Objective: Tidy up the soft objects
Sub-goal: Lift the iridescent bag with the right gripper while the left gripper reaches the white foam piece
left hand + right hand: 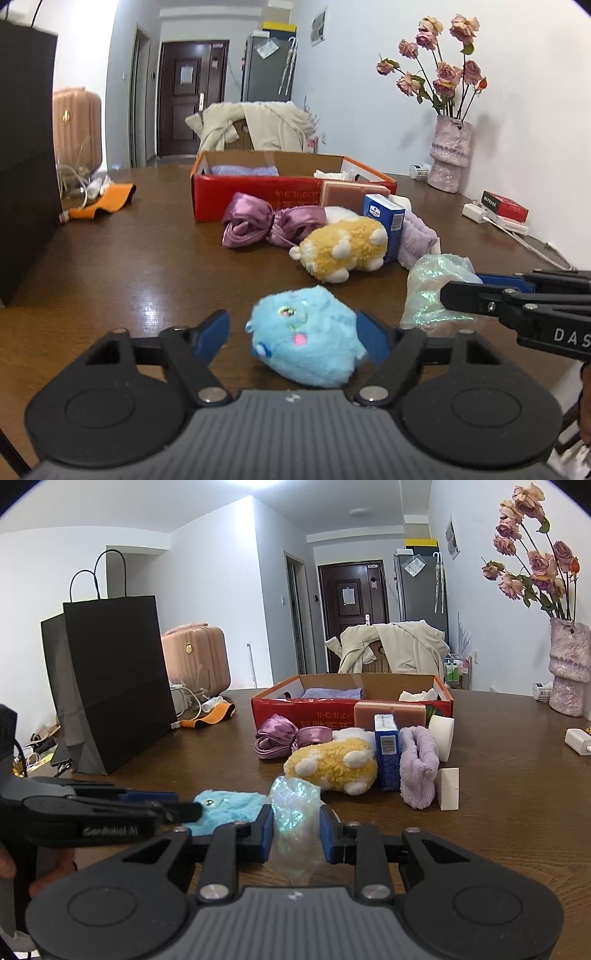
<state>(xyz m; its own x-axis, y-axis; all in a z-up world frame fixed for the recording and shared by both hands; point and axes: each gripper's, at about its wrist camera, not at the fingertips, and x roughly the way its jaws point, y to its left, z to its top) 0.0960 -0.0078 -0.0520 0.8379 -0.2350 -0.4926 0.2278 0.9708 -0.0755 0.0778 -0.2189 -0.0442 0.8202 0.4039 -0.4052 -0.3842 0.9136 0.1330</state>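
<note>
Nearest in the left wrist view, the left gripper [293, 334] stands wide, its blue pads on either side of a blue plush toy [308, 336]. The right pad sits against the toy's fur, while a clear gap of table shows between the left pad and the toy, so the toy lies on the brown table [122, 266] between the jaws and is not squeezed.

Just to the right, the right gripper [295, 832] is drawn narrow and pinches a crinkled iridescent bag [295, 812] between its blue pads; the bag bulges above and below the grip.

Beyond these lies a cluster of things near the table's middle: a yellow and white plush toy [332, 766] on its side, a purple satin bow [284, 738] to its left, a blue carton [387, 755] standing upright at its right, then a lilac fluffy cloth [419, 768], a white wedge sponge [448, 788] and a white round block [441, 734].

Behind the cluster stands an open red box [314, 710] holding a folded purple towel [332, 693] on its left side and white tissue at its right; a pink block [389, 712] leans against its front.

Far left on the table stands a black paper bag [110, 679]; far right, a pink vase [569, 672] of dried roses. A chair draped in cream clothing [391, 642] stands past the table.
</note>
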